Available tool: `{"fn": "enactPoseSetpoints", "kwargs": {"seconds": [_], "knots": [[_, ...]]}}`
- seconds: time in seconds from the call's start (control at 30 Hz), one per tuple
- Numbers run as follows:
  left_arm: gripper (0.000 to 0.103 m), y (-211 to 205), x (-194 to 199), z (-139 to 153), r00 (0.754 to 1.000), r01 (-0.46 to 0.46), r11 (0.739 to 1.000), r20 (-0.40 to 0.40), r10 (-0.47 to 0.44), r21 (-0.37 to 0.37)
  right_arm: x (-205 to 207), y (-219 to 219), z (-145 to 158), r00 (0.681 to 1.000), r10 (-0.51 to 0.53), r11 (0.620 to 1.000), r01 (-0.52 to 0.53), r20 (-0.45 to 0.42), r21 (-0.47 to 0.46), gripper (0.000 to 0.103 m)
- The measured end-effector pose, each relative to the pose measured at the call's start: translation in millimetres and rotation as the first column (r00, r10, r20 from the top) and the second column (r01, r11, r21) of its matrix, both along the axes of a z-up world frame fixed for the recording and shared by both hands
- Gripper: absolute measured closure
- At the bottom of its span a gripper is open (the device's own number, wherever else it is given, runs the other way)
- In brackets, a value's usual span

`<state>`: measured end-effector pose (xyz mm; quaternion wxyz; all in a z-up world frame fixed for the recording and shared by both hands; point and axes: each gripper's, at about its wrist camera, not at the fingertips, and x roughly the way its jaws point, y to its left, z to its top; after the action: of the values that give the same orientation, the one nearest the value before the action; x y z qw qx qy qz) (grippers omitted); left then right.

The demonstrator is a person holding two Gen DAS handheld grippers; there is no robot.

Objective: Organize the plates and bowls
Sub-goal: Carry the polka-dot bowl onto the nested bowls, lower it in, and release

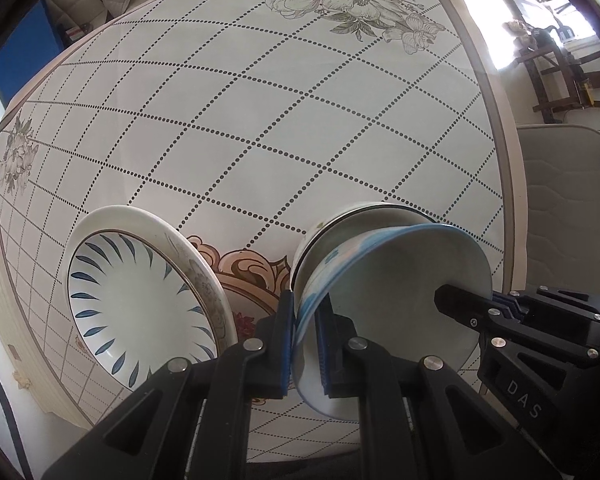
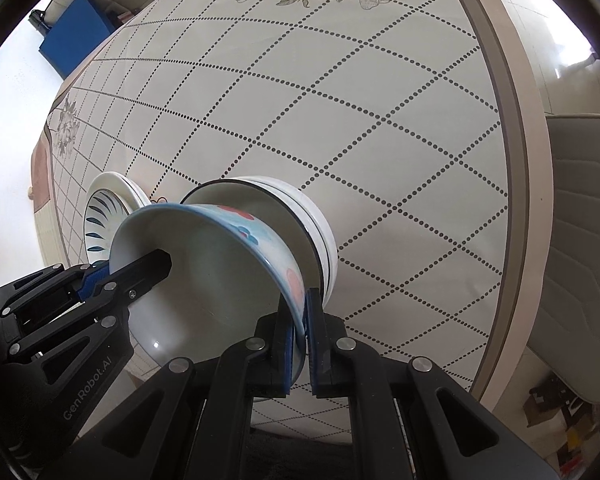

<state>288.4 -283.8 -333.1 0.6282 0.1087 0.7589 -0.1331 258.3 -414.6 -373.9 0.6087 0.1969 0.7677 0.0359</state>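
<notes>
Glossy ceramic bowl (image 1: 400, 308) and plate (image 1: 140, 304); matt black plastic tongs (image 1: 306, 344) (blue pads).

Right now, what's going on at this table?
Both grippers hold one blue-rimmed bowl by opposite sides of its rim: the left gripper and the right gripper are each shut on it. The bowl sits in or just above a white bowl on the table. A stack of plates sits to the left.
</notes>
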Motion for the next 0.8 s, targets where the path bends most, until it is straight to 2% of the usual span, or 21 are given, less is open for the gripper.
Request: {"fn": "enactPoseSetpoints", "kwargs": {"seconds": [0.23,0.53,0.6,0.63,0.8], "knots": [[0.095,10,0,-13,0.999,-0.018,1.000,-0.033,0.018,0.006,5,-5,-9,0.998,-0.044,0.999,0.045,-0.042,0.031,0.092],[0.094,21,-2,-20,0.998,-0.045,0.999,-0.053,0.045,-0.004,1,-9,-3,0.998,-0.029,0.999,0.031,-0.057,0.044,0.087],[0.094,22,-4,-21,0.998,-0.047,0.999,-0.053,0.047,-0.006,-1,-12,-1,0.998,-0.039,0.998,0.041,-0.050,0.046,0.089],[0.094,22,-4,-22,0.998,-0.047,0.999,-0.053,0.047,-0.007,-2,-14,-1,0.998,-0.043,0.998,0.045,-0.051,0.039,0.095],[0.094,16,-7,-21,0.998,-0.041,0.999,-0.044,0.041,-0.004,-6,-23,-8,0.993,-0.100,0.992,0.104,-0.061,0.073,0.096]]}}
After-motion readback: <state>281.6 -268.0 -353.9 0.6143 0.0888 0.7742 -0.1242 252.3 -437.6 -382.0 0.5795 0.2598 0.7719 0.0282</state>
